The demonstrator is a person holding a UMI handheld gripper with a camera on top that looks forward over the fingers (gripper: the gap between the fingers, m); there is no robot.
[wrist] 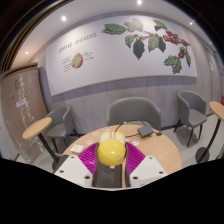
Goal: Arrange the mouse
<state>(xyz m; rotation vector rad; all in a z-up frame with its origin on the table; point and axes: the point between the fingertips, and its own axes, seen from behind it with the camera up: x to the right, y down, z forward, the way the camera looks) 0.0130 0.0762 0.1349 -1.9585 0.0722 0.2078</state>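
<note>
A yellow, rounded mouse (111,149) sits between my gripper's (111,156) two fingers. The magenta pads (90,156) press on it from both sides, so the gripper is shut on it. The mouse is held up above a round wooden table (165,150), and the view looks level across the room. A dark strip (104,180) runs under the mouse between the fingers; I cannot tell what it is.
A small dark object (148,130) and a pale flat item (77,147) lie on the table beyond the fingers. Grey armchairs (132,110) stand round it, with another (192,112) beside it. A small round side table (38,127) stands off to one side. A wall with a leaf mural (150,40) is behind.
</note>
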